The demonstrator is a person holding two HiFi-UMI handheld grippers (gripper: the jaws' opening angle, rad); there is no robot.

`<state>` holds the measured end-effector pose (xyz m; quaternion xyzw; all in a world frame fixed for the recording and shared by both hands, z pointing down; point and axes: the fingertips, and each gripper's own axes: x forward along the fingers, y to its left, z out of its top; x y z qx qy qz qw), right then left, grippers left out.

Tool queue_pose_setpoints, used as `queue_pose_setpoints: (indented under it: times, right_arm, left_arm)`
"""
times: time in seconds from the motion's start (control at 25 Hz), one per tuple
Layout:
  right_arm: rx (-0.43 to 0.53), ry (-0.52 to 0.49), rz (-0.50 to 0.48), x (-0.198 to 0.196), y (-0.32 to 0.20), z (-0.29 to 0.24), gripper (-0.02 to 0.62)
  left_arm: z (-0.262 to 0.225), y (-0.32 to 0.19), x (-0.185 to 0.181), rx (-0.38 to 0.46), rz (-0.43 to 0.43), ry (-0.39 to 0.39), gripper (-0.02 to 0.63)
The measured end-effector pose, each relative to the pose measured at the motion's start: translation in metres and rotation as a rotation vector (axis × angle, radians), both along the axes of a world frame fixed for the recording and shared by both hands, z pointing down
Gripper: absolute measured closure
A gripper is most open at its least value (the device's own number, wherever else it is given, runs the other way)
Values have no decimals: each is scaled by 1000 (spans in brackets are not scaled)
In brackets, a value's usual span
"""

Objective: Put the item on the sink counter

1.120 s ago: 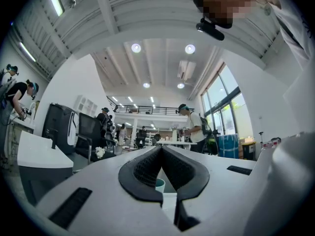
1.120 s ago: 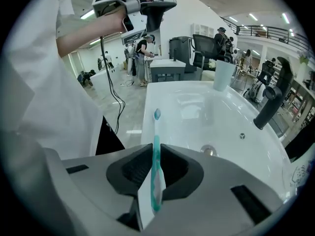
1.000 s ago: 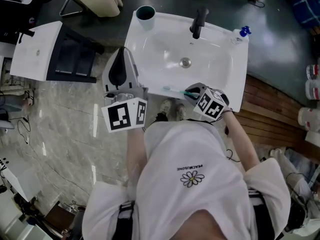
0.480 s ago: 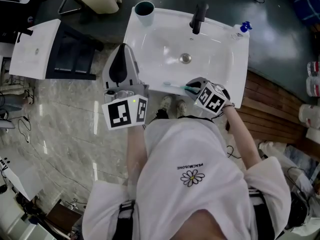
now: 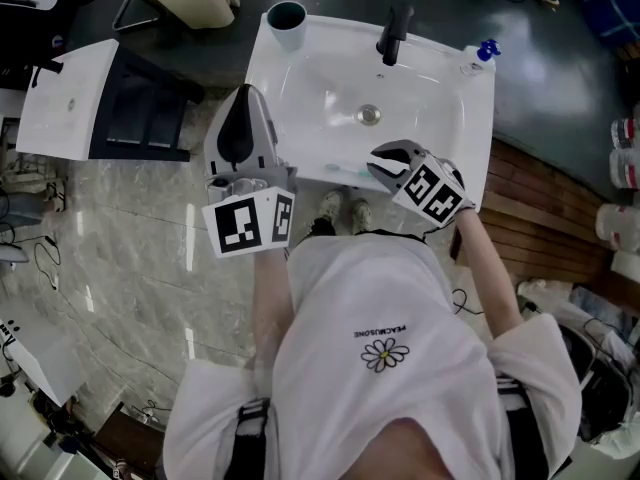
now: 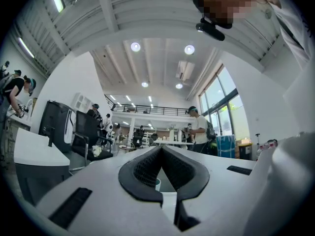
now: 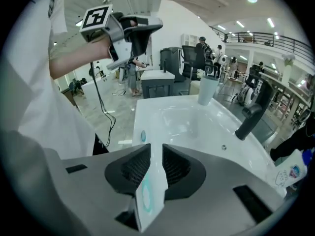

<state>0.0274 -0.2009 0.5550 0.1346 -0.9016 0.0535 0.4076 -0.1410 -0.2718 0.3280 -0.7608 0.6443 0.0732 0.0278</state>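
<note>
right gripper [image 7: 156, 154] clamps the toothbrush [image 7: 146, 200] at the sink counter's [image 5: 475, 118] six o'clock rim, not yet released; left gripper [image 6: 161, 150] closed, empty.

Left tongs [image 6: 160, 151] closed; right tongs [image 7: 156, 155] clamped.

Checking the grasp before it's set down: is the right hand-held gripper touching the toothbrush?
Touching. The right gripper view shows the right hand-held gripper with both jaws pressed against the white handle of the toothbrush, with no gap either side.
</note>
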Motion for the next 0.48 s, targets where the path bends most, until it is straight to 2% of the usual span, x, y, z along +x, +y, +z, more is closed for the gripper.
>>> queue_pose_setpoints:
  times: [0.12, 0.2, 0.32, 0.48]
  right_arm:
    - [107, -52, 51, -4, -22, -35, 537]
    - [215, -108, 95, -5, -38, -68, 549]
    - [401, -207, 179, -4, -60, -126, 571]
    - [565, -387, 298, 3, -71, -198, 579]
  left_arm:
    - [-3, 1, 2, 8, 9, 0, 589]
    - [-6, 1, 5, 14, 16, -2, 589]
    - [-12, 2, 7, 24, 25, -5, 589]
    - [-20, 5, 10, 39, 38, -13, 589]
